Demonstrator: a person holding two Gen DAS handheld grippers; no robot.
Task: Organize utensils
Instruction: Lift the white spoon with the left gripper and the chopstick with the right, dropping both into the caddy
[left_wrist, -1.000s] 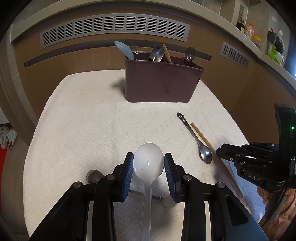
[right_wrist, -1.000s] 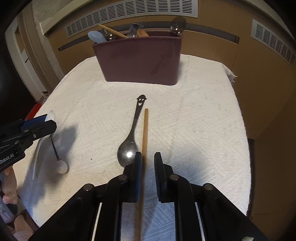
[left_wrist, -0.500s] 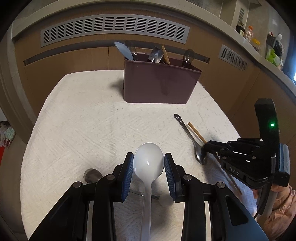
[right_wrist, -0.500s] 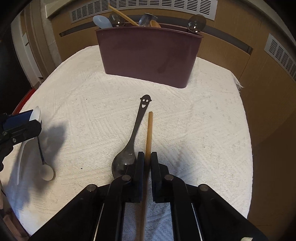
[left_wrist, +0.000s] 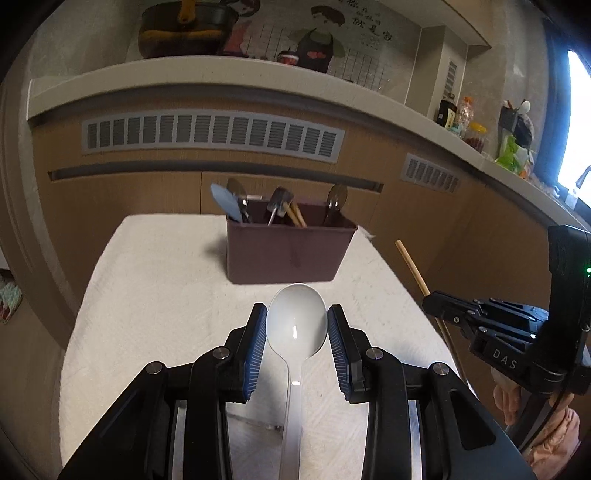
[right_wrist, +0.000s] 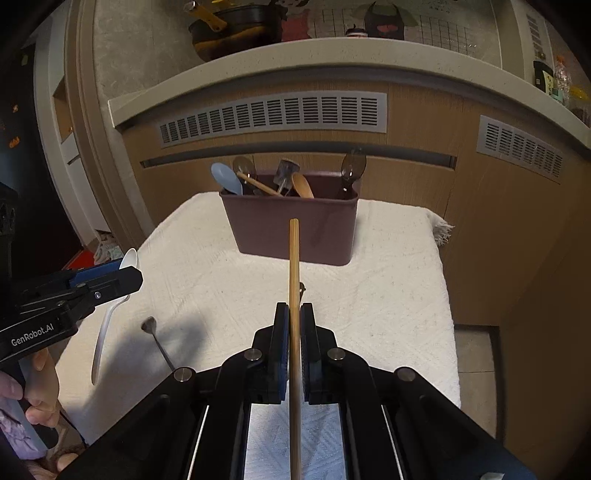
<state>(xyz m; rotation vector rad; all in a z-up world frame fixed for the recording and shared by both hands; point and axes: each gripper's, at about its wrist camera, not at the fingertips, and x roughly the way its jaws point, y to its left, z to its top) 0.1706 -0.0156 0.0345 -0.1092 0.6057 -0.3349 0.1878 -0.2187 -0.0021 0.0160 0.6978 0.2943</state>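
Observation:
My left gripper (left_wrist: 296, 326) is shut on a white plastic spoon (left_wrist: 296, 325), held above the towel, bowl forward. It also shows in the right wrist view (right_wrist: 122, 275). My right gripper (right_wrist: 294, 312) is shut on a wooden chopstick (right_wrist: 294, 258), lifted off the towel and pointing at the maroon utensil holder (right_wrist: 291, 225). In the left wrist view the chopstick (left_wrist: 412, 267) rises from the right gripper (left_wrist: 430, 301). The holder (left_wrist: 288, 251) stands at the far middle and holds several spoons and wooden utensils.
A white towel (left_wrist: 159, 288) covers the table. A small metal spoon (right_wrist: 157, 338) lies on it at the left; a dark handle tip (right_wrist: 302, 288) peeks out behind the chopstick. Wooden cabinets with vents and a counter stand behind.
My right gripper closed on the chopstick and lifted it off the towel. Both grippers rose and tilted up, the left still holding the white spoon.

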